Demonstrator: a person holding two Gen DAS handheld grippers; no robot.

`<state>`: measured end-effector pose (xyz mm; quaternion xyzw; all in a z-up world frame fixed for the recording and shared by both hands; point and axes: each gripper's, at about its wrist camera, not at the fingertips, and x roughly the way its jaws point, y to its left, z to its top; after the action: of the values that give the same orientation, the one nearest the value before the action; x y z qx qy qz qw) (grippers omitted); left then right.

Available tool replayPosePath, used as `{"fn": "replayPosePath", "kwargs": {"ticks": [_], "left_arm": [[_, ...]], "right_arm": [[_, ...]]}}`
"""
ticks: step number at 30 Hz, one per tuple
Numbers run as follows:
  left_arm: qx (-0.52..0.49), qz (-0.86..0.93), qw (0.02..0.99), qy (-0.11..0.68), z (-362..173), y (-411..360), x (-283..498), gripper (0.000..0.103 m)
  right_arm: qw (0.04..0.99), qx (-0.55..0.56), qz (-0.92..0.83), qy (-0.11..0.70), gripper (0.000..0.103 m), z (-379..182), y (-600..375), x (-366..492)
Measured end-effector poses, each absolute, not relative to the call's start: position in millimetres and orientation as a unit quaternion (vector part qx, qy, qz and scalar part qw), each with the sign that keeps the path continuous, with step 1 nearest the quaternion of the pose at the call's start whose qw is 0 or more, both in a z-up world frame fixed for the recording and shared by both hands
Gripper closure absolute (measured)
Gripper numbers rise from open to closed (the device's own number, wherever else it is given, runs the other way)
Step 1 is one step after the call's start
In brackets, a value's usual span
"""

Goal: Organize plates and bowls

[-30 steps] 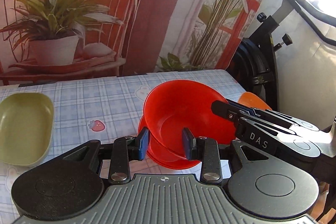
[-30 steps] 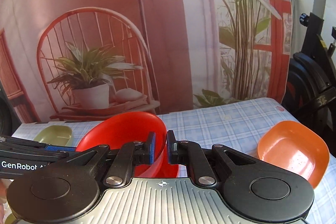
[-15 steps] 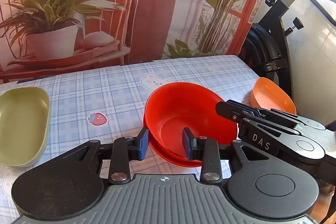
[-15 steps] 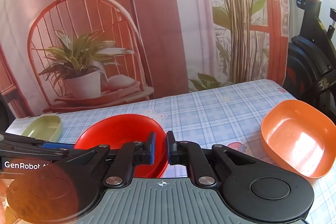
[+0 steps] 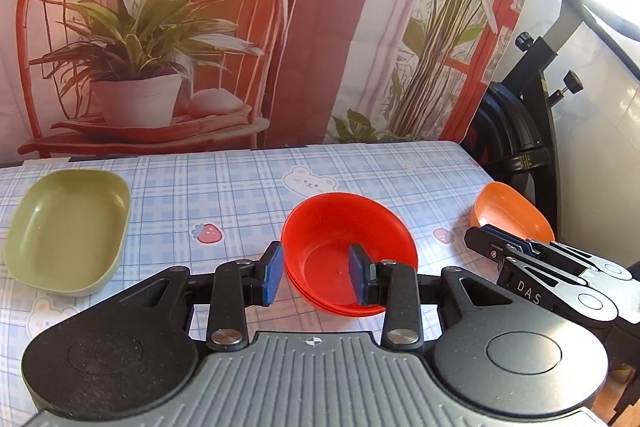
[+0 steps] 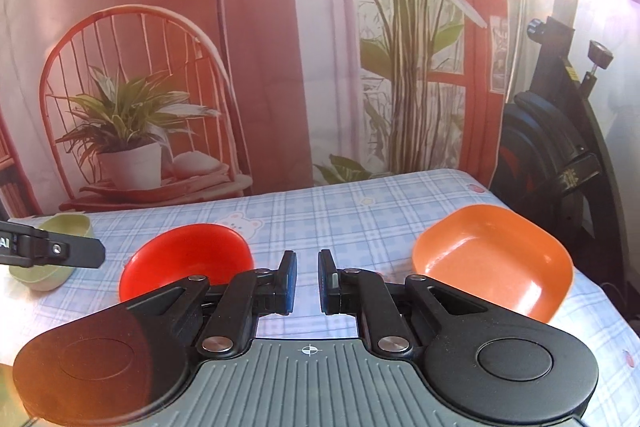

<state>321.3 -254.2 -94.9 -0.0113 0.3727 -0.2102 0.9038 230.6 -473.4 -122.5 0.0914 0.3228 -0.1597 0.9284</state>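
Note:
A stack of red bowls (image 5: 340, 251) (image 6: 188, 259) sits level on the checked tablecloth (image 5: 224, 195). My left gripper (image 5: 316, 277) is open, and the stack's near left rim shows between its fingers without either pad pressing on it. In the right wrist view the left gripper (image 6: 96, 255) ends just short of the red stack. My right gripper (image 6: 307, 279) is shut to a narrow slit with nothing in it, right of the stack. It also shows in the left wrist view, the right gripper (image 5: 476, 243) in front of an orange dish (image 5: 508, 211) (image 6: 492, 259). A green dish (image 5: 68, 227) (image 6: 68, 231) lies at the left.
A printed backdrop (image 5: 320, 27) hangs along the table's far edge. A black exercise bike (image 5: 520, 131) (image 6: 560, 155) stands just past the right edge, close to the orange dish. Bare cloth lies between the red stack and the orange dish.
The top red bowl, held tilted in my right gripper, now lies flat in the stack. My right gripper has let it go and drawn away to the right. My left gripper has pulled back.

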Motion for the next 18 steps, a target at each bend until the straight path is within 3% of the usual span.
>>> {"fn": "replayPosePath", "kwargs": {"ticks": [6,10,18], "left_arm": [[-0.058,-0.217,0.900,0.374,-84.8,-262.1,296.4,0.066],[-0.051,-0.214,0.904,0.365,-82.4,-271.4,279.4,0.060],[-0.047,-0.230,0.902,0.364,-85.1,-300.0,262.2,0.060]], "right_arm": [[0.922,0.085,-0.193,0.323,0.092,-116.6,-504.9,195.7],[0.919,0.080,-0.216,0.320,0.092,-115.2,-530.4,171.5],[0.912,0.090,-0.249,0.313,0.092,-124.0,-580.7,141.7]]}}
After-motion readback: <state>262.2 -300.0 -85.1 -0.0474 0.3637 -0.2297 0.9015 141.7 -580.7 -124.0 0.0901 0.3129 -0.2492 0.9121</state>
